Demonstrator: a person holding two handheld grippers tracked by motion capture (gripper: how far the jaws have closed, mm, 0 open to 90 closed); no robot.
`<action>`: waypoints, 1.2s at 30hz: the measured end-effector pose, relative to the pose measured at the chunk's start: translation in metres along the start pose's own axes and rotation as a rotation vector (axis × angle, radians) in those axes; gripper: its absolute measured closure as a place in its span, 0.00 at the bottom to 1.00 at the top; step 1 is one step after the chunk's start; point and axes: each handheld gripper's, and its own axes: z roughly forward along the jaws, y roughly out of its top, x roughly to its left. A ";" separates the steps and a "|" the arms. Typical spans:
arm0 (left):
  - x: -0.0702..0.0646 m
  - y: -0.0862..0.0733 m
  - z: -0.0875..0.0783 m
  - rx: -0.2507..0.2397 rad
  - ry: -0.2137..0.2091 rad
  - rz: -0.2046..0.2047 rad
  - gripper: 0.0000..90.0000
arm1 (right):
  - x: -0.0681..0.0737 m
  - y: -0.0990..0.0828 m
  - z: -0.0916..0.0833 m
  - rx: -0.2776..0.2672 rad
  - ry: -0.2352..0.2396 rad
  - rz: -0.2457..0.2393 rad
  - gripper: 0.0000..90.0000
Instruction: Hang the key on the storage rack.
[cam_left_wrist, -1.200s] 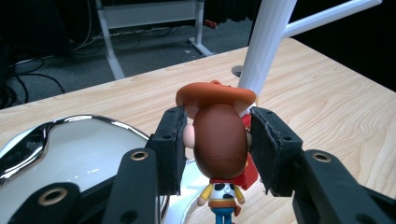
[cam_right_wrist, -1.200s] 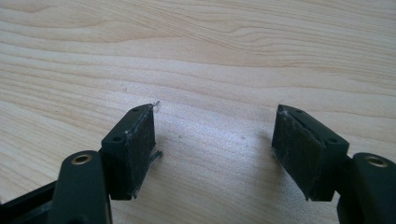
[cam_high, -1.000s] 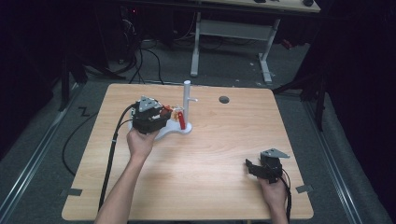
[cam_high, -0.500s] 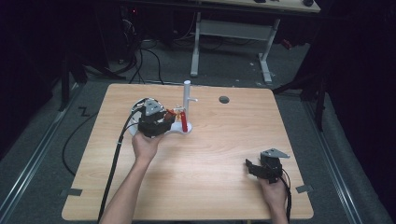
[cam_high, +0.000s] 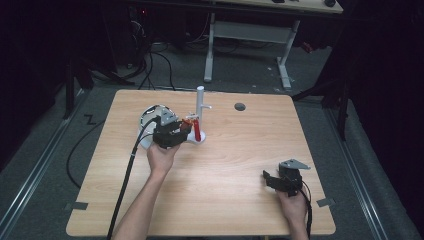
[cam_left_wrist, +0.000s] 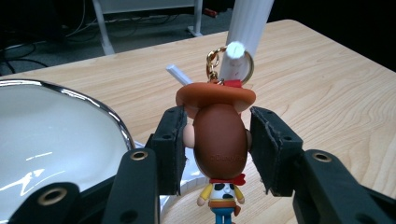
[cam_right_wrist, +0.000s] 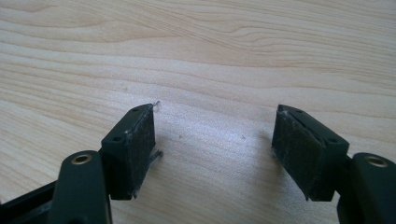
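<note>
A cowboy keychain figure (cam_left_wrist: 219, 140) with a brown hat and brown hair hangs by a gold ring (cam_left_wrist: 212, 58) looped over a peg (cam_left_wrist: 236, 49) of the white stand (cam_high: 200, 100). My left gripper (cam_left_wrist: 217, 116) is shut on the figure's head, one pad against each side. In the high view the left gripper (cam_high: 187, 131) sits just left of the stand, with the figure (cam_high: 197, 131) showing red beside the post. My right gripper (cam_high: 266, 176) rests low at the table's front right, open, with bare wood between its pads (cam_right_wrist: 133, 149).
A white bowl (cam_left_wrist: 46, 121) with a shiny rim lies just left of the stand, partly under the left gripper's cable, and appears again as the bowl (cam_high: 152, 112) in the high view. A dark round hole (cam_high: 240, 106) marks the wooden table (cam_high: 225, 165) near its far edge.
My left gripper has carried the figure rightward up to the stand's post, mostly in the first half second. The right gripper has stayed where it was.
</note>
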 end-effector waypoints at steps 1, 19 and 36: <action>0.000 -0.001 0.001 0.000 0.002 -0.002 0.63 | 0.000 0.000 0.000 0.000 0.000 0.000 0.34; 0.000 -0.009 0.014 0.026 0.019 0.000 0.63 | 0.000 0.000 0.000 0.000 0.000 0.000 0.34; 0.000 -0.014 0.023 0.060 0.029 0.003 0.62 | 0.000 0.000 0.000 -0.001 0.001 0.001 0.34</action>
